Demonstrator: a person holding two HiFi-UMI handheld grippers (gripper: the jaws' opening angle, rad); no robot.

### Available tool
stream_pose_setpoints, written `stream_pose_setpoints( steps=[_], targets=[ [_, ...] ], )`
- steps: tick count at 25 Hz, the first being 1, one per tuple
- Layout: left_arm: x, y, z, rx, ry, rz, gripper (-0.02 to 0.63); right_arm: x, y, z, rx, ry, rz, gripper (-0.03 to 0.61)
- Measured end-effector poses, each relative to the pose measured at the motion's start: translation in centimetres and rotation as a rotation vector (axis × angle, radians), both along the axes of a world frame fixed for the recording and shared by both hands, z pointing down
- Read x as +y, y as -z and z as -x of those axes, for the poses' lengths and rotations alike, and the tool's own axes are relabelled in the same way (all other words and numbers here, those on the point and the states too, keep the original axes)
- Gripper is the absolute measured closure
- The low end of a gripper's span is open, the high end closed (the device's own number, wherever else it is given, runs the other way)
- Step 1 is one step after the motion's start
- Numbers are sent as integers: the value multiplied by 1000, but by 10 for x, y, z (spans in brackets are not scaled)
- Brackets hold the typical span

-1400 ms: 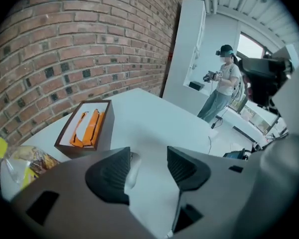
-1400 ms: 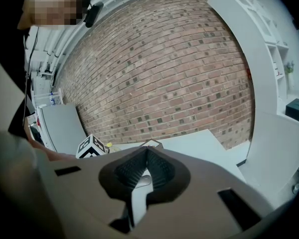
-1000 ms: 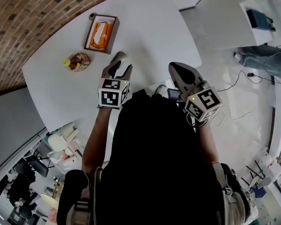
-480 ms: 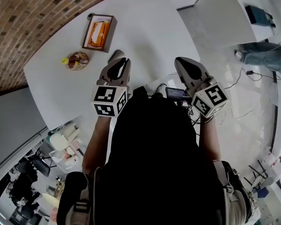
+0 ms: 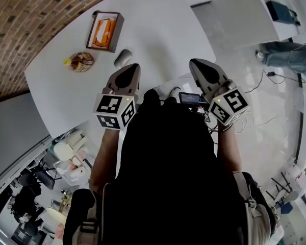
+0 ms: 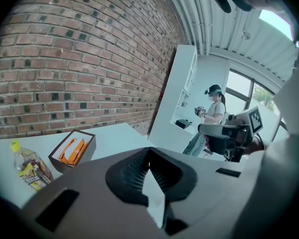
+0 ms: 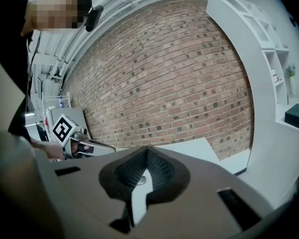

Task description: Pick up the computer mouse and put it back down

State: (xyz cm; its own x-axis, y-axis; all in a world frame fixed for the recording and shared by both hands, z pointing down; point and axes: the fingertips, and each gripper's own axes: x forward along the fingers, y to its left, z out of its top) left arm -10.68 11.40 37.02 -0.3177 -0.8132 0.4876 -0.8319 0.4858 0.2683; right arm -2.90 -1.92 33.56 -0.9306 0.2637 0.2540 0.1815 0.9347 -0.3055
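Your left hand-held gripper point(image 5: 133, 67) is shut all the way. Its jaws have just been closing, and nothing is between them. In the left gripper view the two tips of this hand-held gripper point(image 6: 149, 150) meet in a point, and only the pale bench shows through the slit under them.

Your right hand-held gripper point(image 5: 197, 64) is shut too, and it holds nothing. In the right gripper view its tips point(image 7: 147, 150) press together.

The computer mouse point(image 5: 123, 56) is not in either hand-held gripper. It lies on the white bench point(image 5: 158, 29), just past the tip of your left hand-held gripper and a little to its left. It is pale grey and lies flat on the bench.

Farther off and to the left of the computer mouse is a dark box point(image 5: 116, 33) with something orange inside. Nearer to you than the box, and left of the computer mouse, is a bottle point(image 5: 79, 63) with a yellow cap. The left gripper view shows the same bottle point(image 6: 30, 166) on the left with the box point(image 6: 89, 142) just to its right.

Both hand-held grippers point away from you, side by side, with a gap between them. The left one is over the bench. The right one is near the right edge of the bench.

A brick wall point(image 5: 35, 14) runs behind the bench. Far away in the left gripper view a person point(image 6: 214, 111) stands by a white shelf.
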Motion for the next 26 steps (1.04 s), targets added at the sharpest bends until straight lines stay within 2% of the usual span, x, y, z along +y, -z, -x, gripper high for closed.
stream_pose_setpoints(
  steps=[5,16,26],
  targets=[
    [3,2,-12,6,16,-10,598,6,7,-5,-19,57,-4,563],
    [16,-4,-29,44,53,1,598,12,1,-7,0,118,-26,563],
    [29,-2,-34,46,87,-3,598,18,0,-13,-5,128,-35,563]
  ],
)
